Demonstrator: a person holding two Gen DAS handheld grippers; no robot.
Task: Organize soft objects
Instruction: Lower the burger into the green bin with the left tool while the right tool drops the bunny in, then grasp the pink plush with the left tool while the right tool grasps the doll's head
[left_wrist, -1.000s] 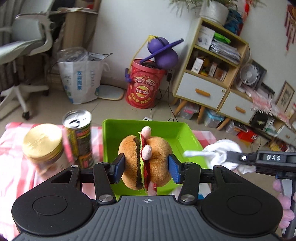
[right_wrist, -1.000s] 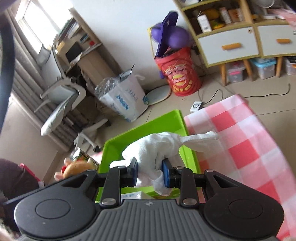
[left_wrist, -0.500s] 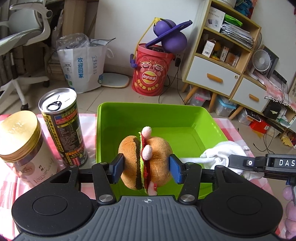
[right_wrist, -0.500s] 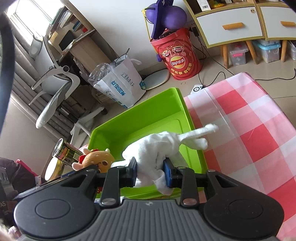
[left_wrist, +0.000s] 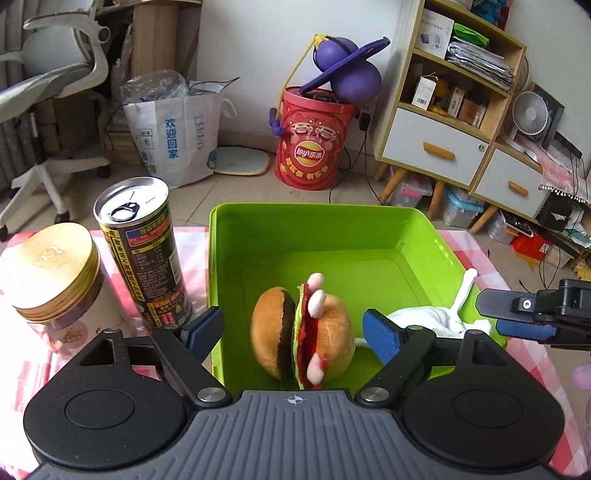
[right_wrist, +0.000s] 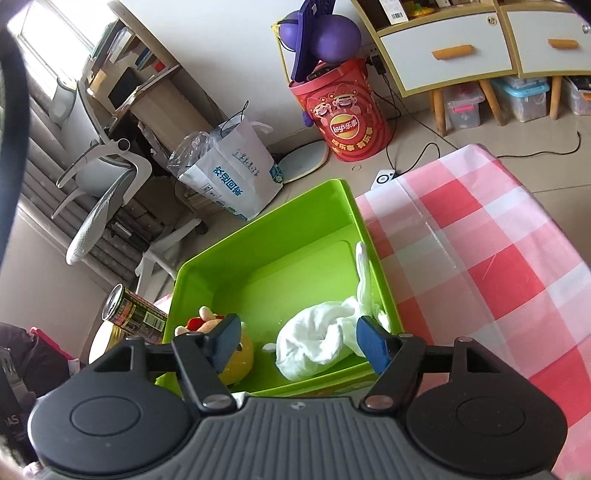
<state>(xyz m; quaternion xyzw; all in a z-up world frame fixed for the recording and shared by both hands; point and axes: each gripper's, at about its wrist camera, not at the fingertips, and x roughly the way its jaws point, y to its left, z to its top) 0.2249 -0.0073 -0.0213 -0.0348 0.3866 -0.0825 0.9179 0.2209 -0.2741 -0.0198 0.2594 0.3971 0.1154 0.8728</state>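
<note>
A plush hamburger (left_wrist: 301, 332) lies in the green bin (left_wrist: 317, 221), between the wide-open jaws of my left gripper (left_wrist: 293, 332), apart from both pads. A white cloth (right_wrist: 321, 339) lies in the bin's near right corner, one strip draped over the right rim. My right gripper (right_wrist: 297, 345) is open above it, not touching it. The cloth (left_wrist: 428, 321) and the right gripper's finger (left_wrist: 524, 314) show in the left wrist view. The plush (right_wrist: 236, 350) shows partly behind the right gripper's left pad (right_wrist: 225, 343).
A tall drink can (left_wrist: 142, 251) and a gold-lidded jar (left_wrist: 55, 280) stand left of the bin on the pink checked tablecloth (right_wrist: 480, 266). On the floor beyond are a red Lay's bucket (left_wrist: 310, 144), a paper bag (left_wrist: 177, 136), an office chair and a shelf unit (left_wrist: 454, 110).
Both grippers have opened. The plush hamburger and the white cloth have been let go and now lie inside the green bin. Both grippers have moved closer over the bin.
</note>
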